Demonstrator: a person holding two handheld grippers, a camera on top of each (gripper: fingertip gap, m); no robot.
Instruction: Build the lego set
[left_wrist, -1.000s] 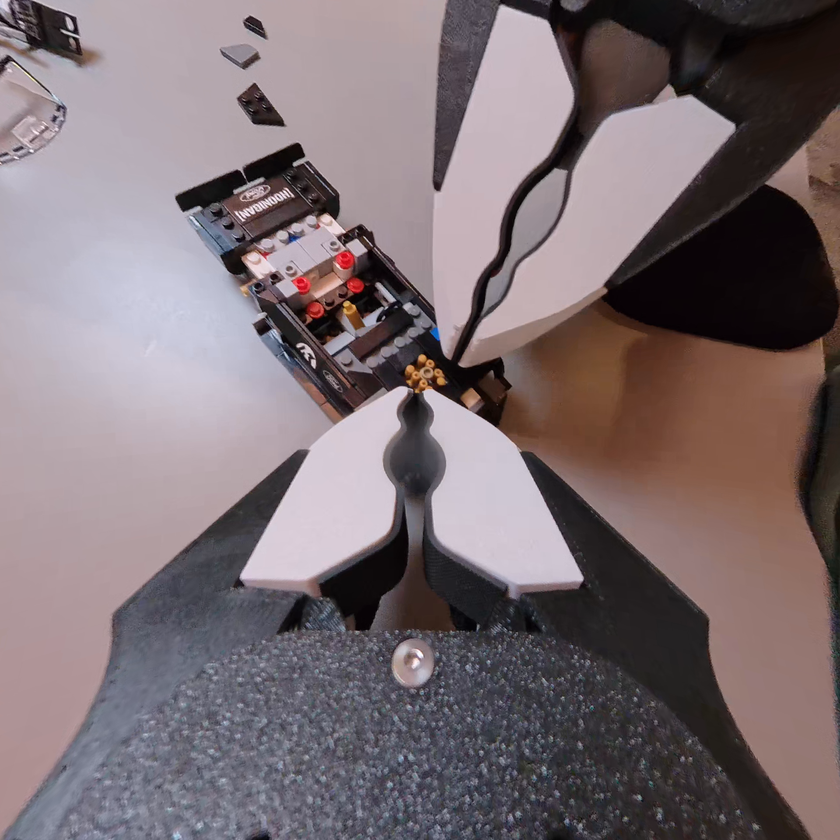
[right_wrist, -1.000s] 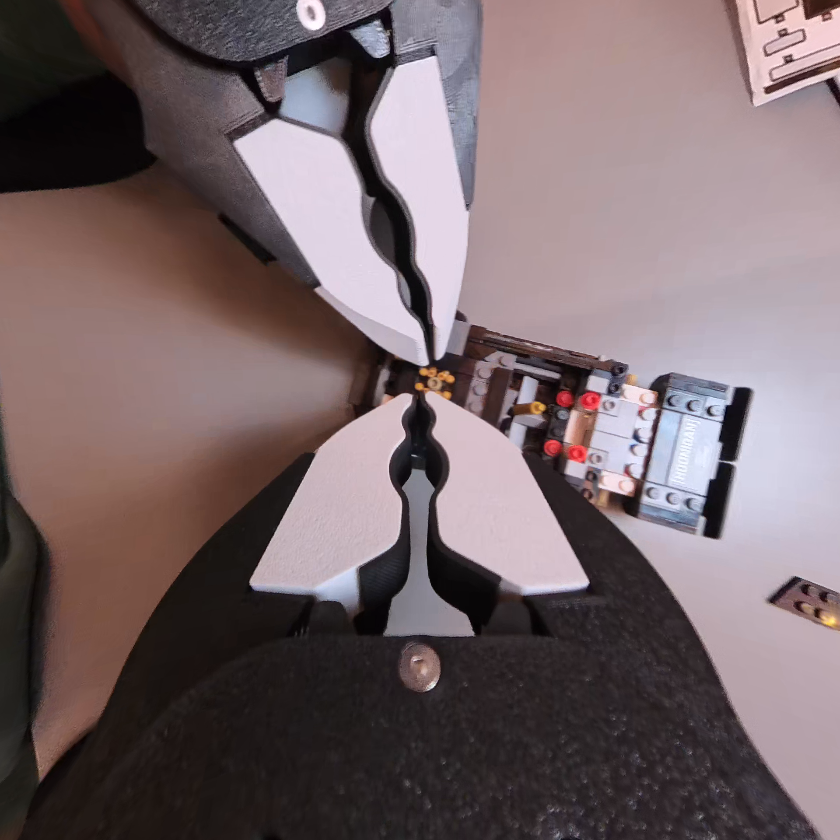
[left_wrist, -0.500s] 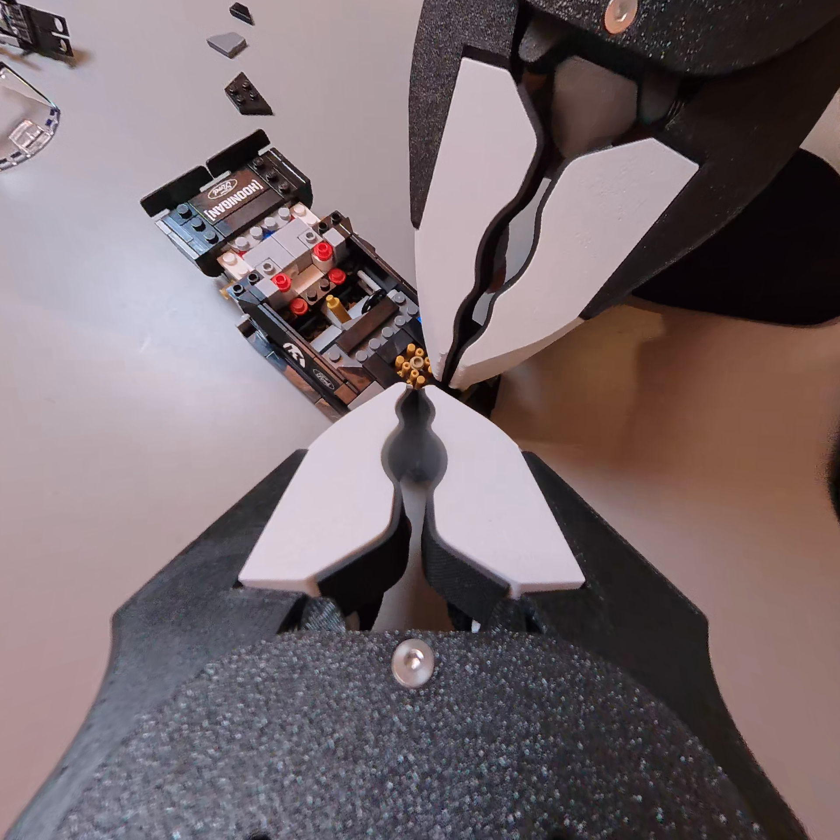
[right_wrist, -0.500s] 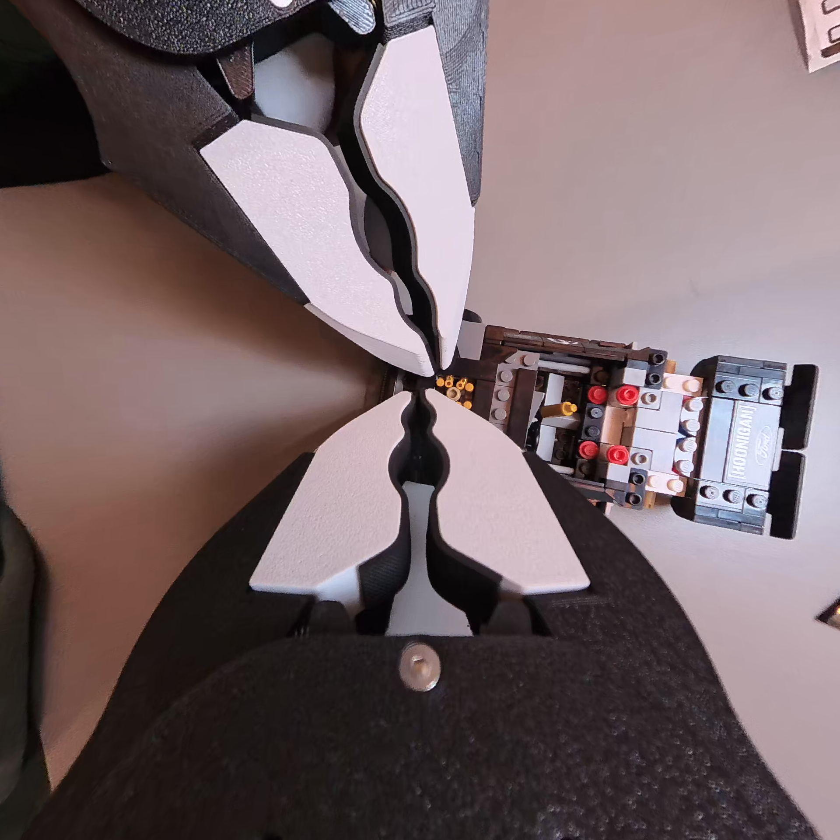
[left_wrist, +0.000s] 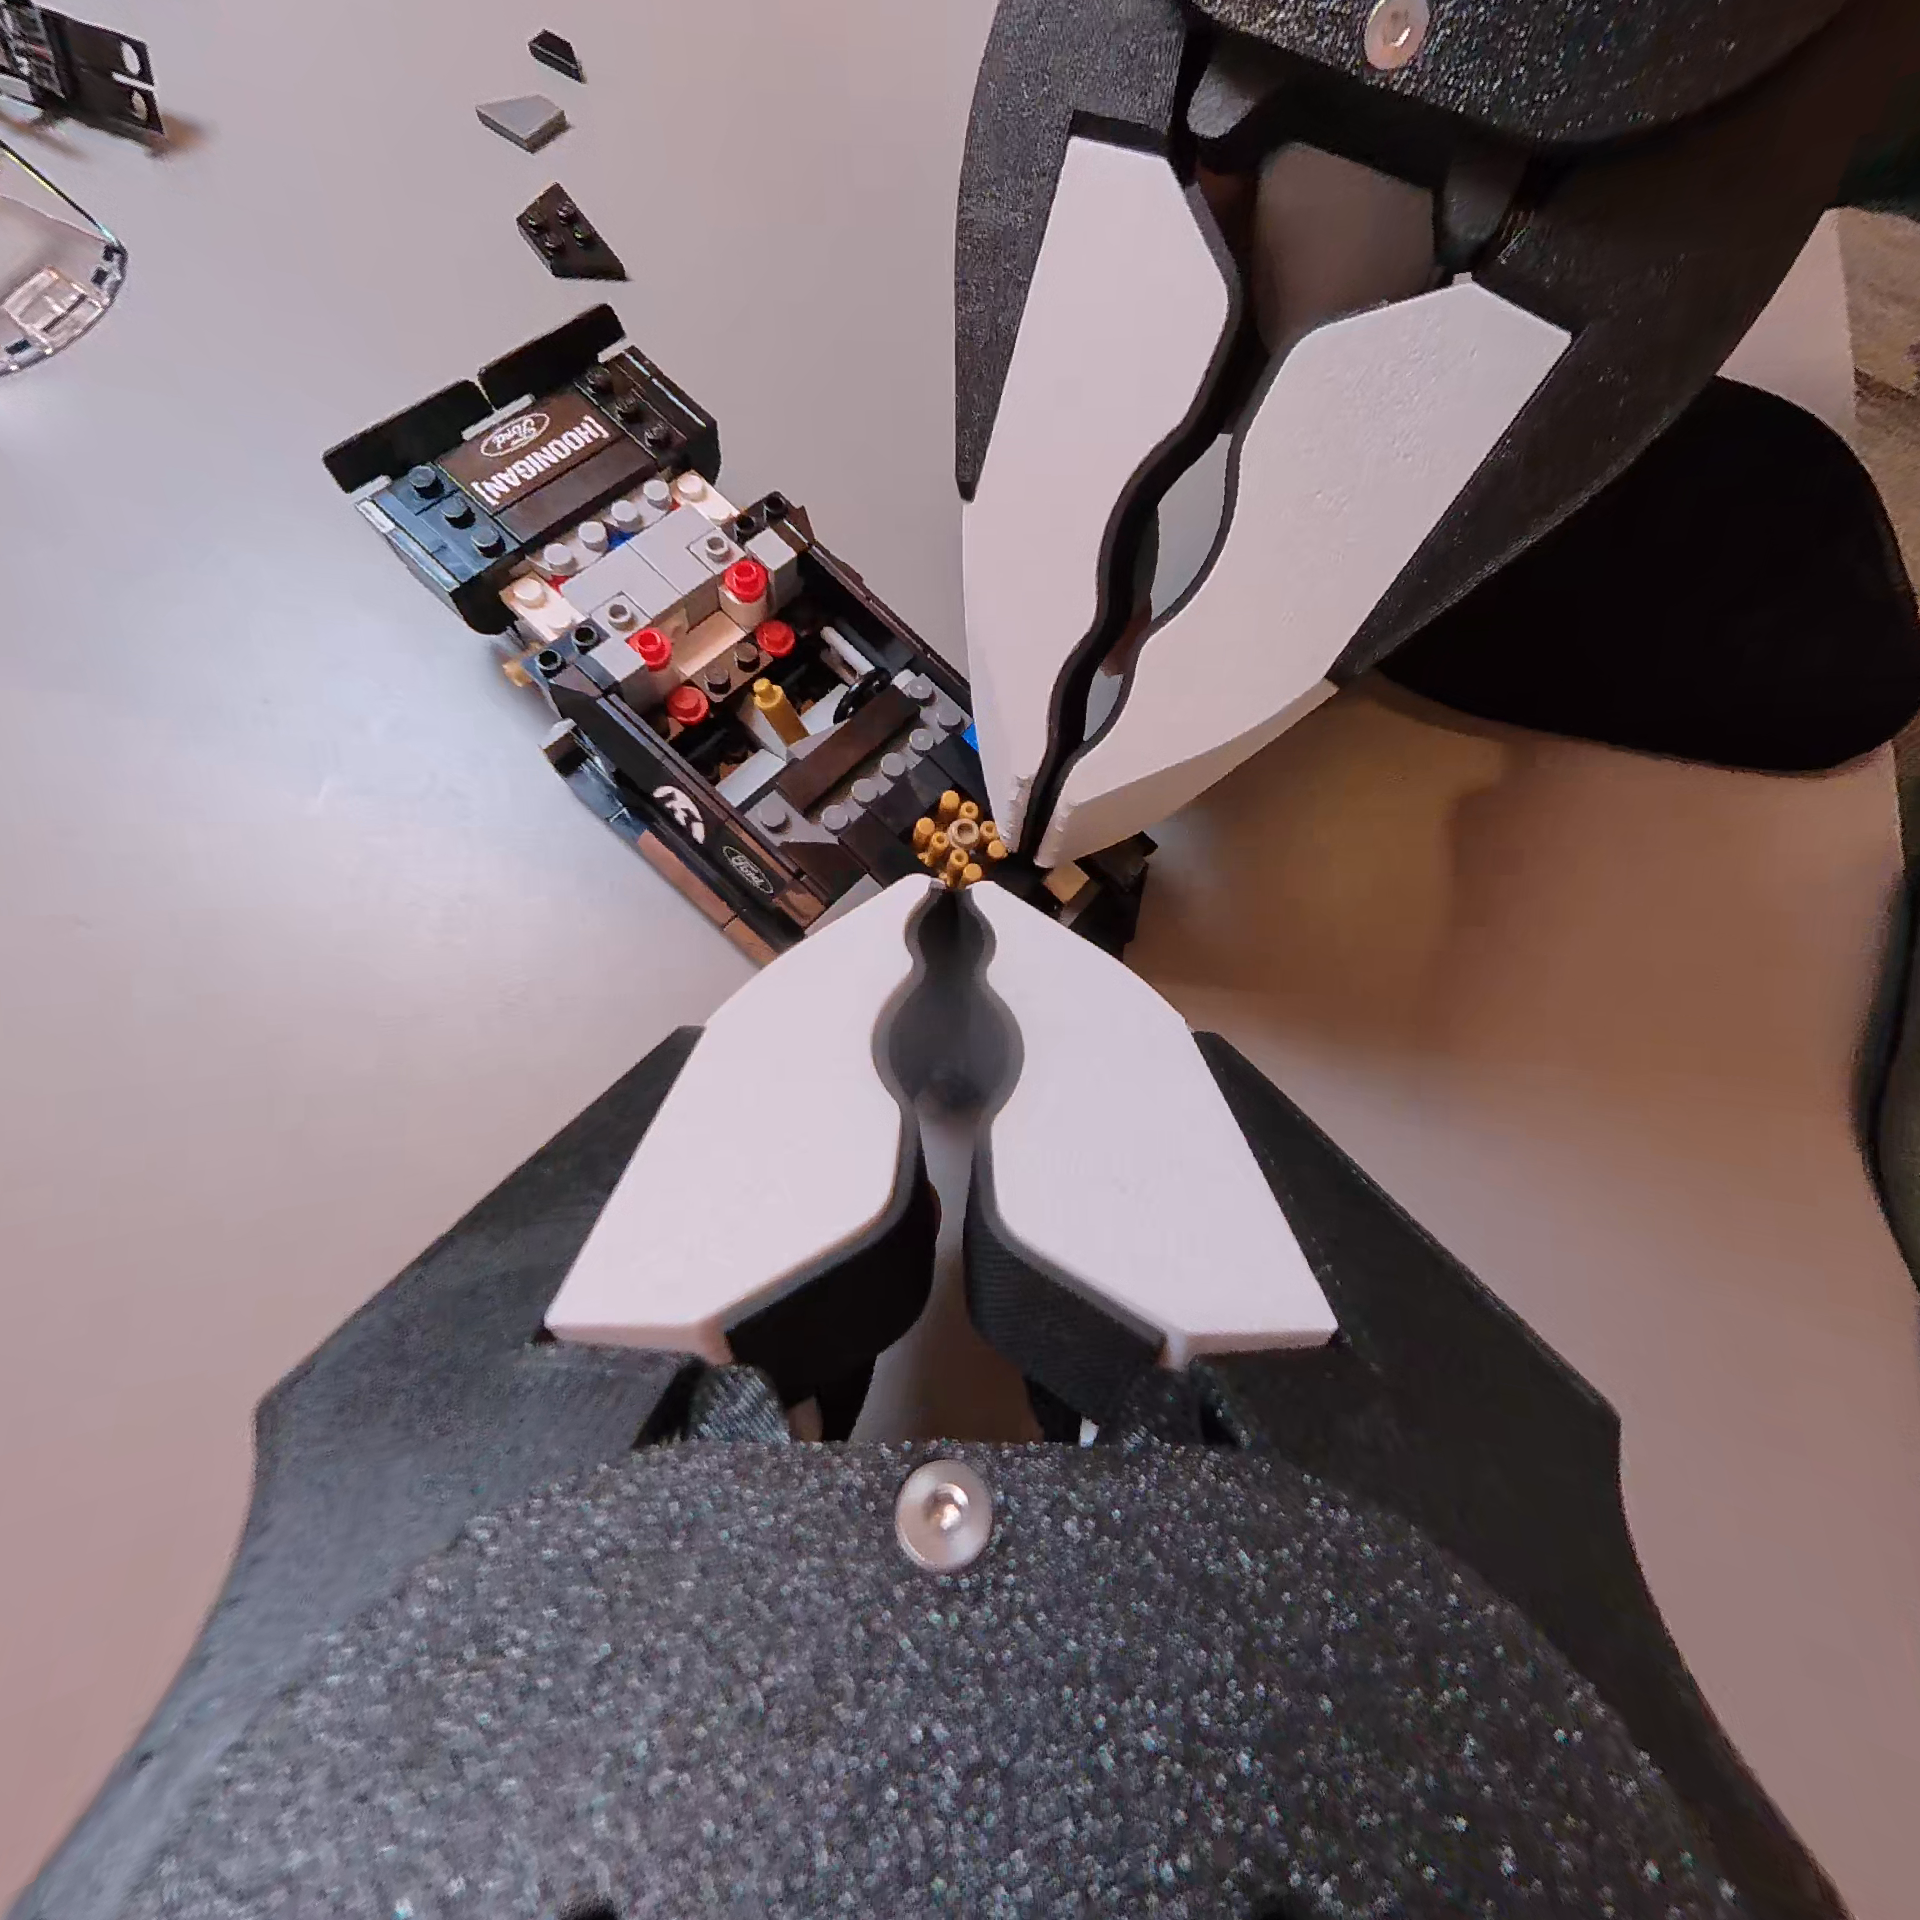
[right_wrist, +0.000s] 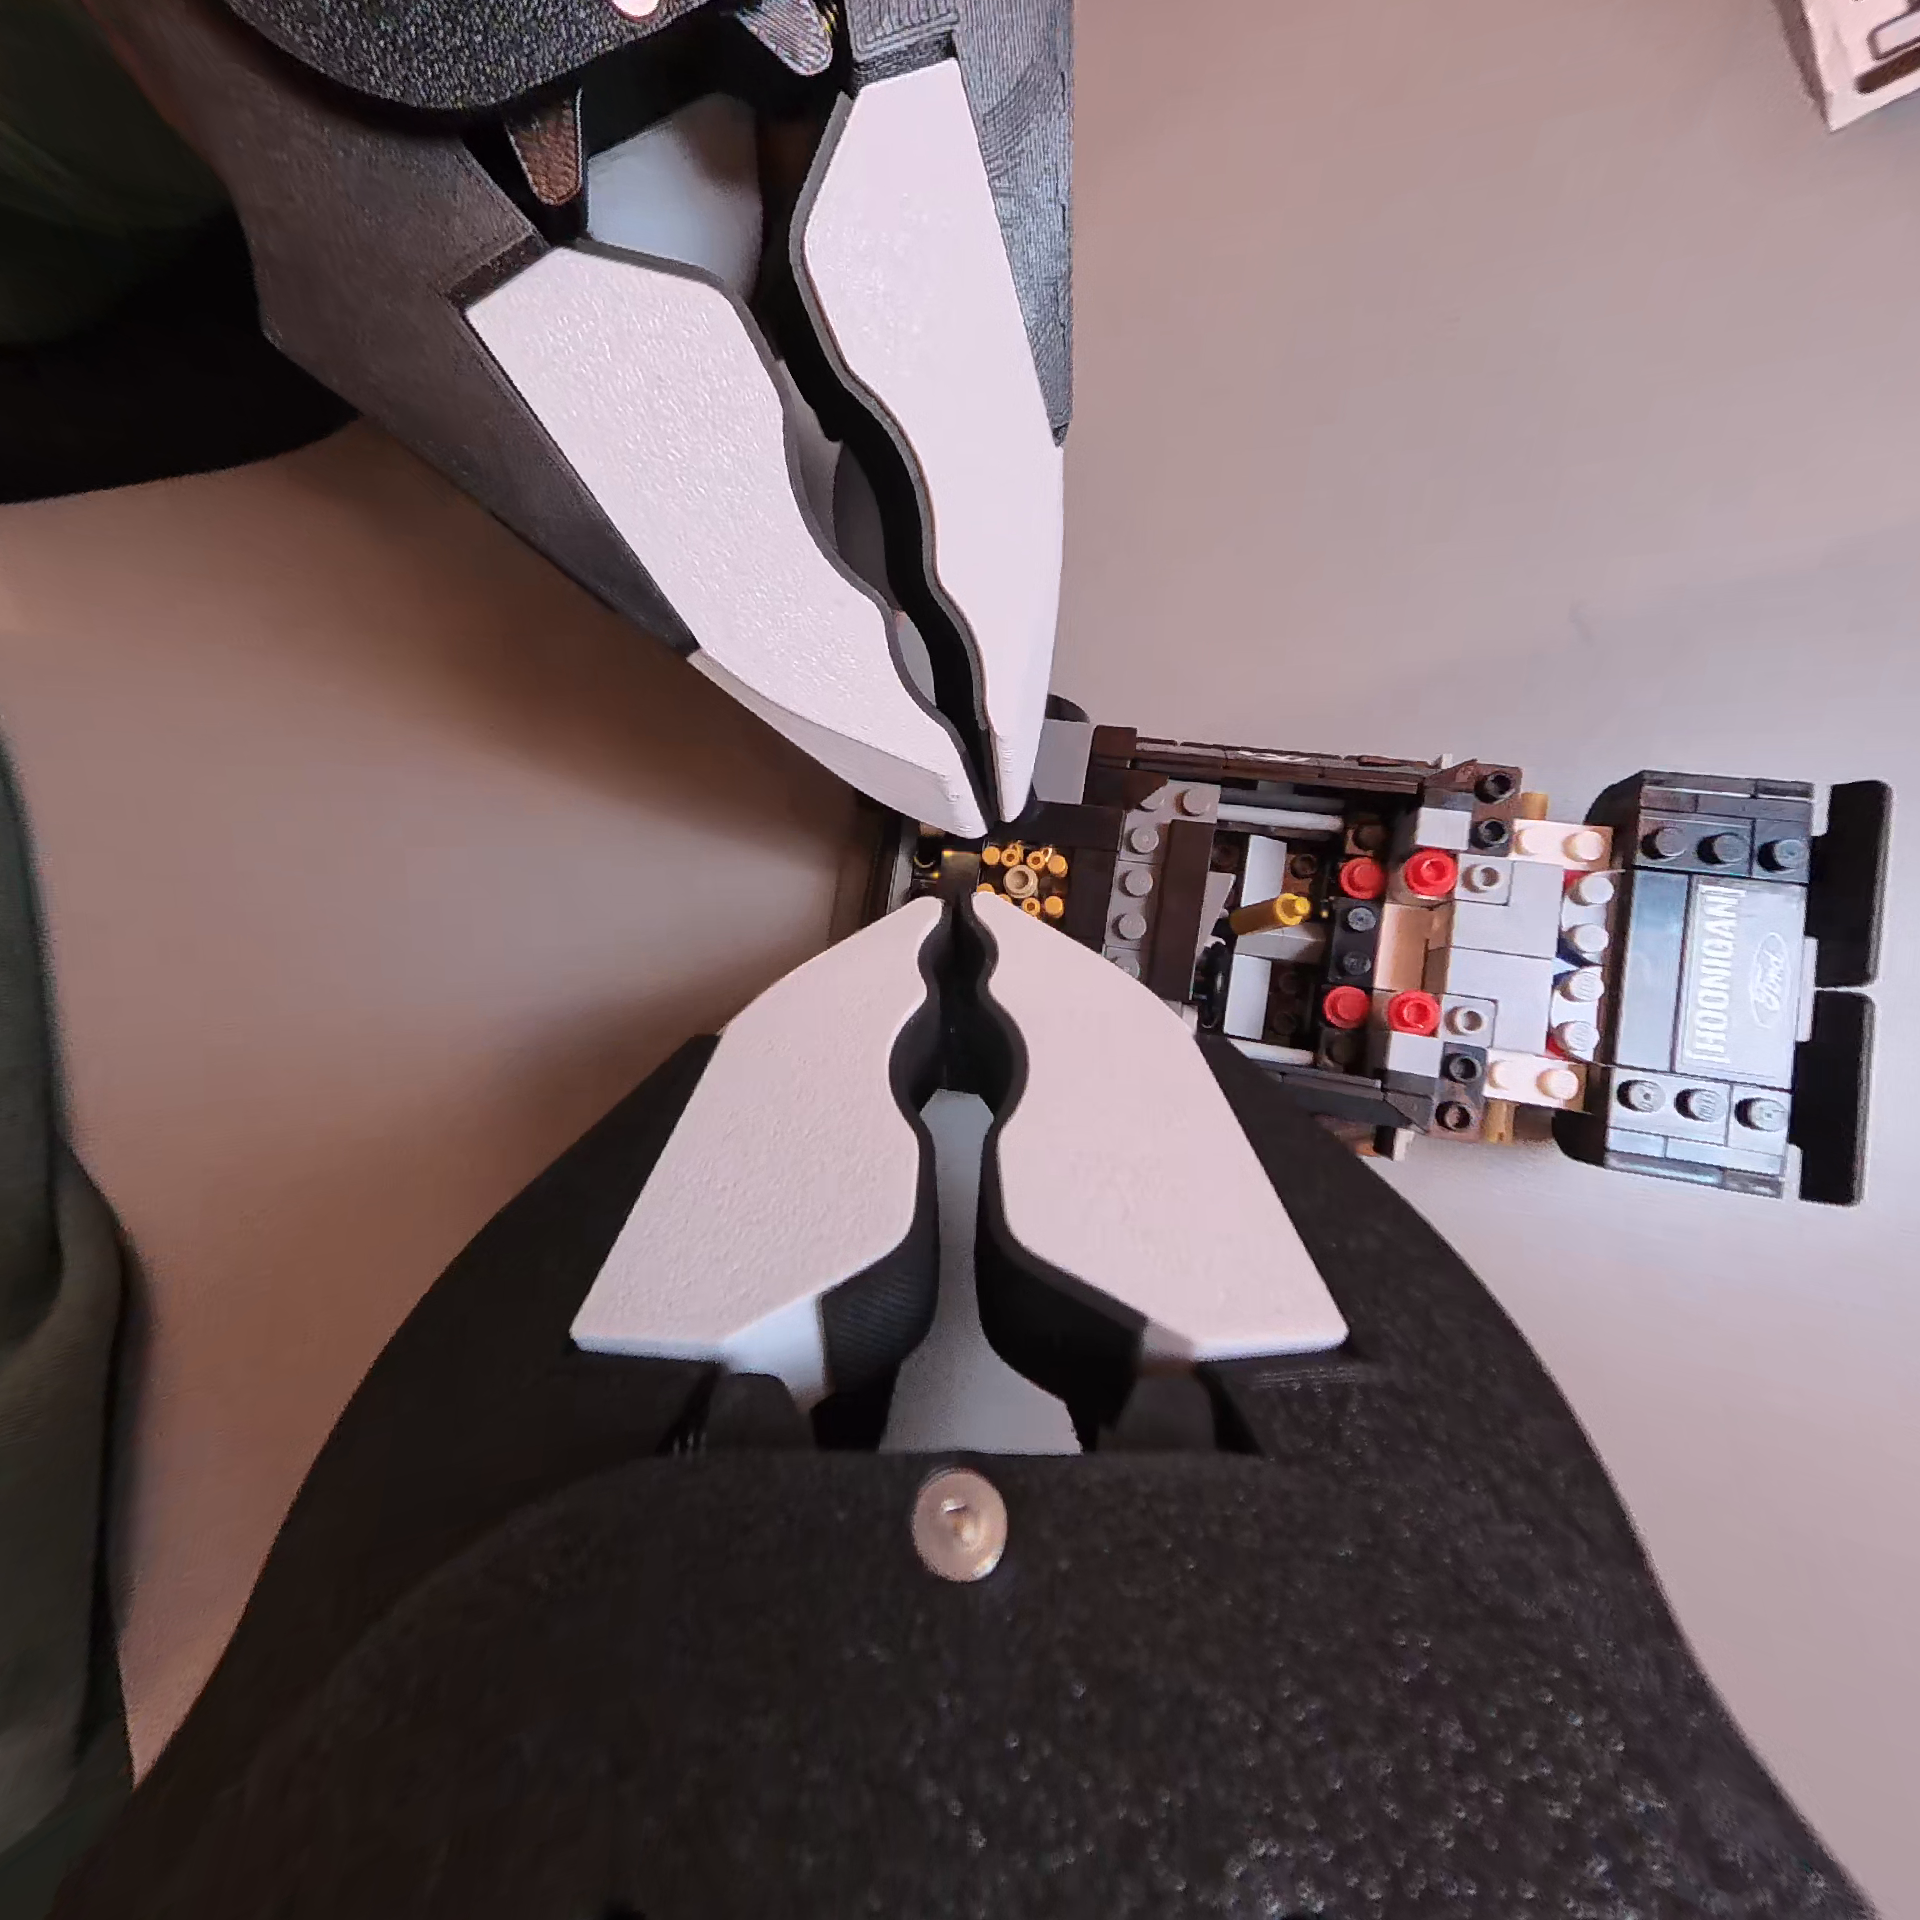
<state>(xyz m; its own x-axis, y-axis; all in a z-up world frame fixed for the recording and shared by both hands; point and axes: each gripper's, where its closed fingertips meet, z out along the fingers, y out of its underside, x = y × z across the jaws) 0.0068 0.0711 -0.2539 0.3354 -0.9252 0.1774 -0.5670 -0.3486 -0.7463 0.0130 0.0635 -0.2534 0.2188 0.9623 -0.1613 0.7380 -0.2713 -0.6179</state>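
Both claws pinched together, empty, tips meeting at the gold stud cluster (left_wrist: 958, 837) on the car (left_wrist: 665, 634), which sits on the counter (left_wrist: 208, 935). Left claw (left_wrist: 948, 891), right claw (right_wrist: 958, 910). Risk: off-centre press skids the car or pops bricks loose.

Your pale tabletop (left_wrist: 260, 935) underfoot of everything, your printed paper sheet (right_wrist: 1860, 62) at its far corner, your dark round seat (left_wrist: 1714, 582) just beyond its edge

Each wrist camera sits behind its own fingers, looking steeply down and close onto the table (left_wrist: 260, 935). They face one another, sharing the lego car (left_wrist: 665, 644) (right_wrist: 1455, 935) just beyond both tips.
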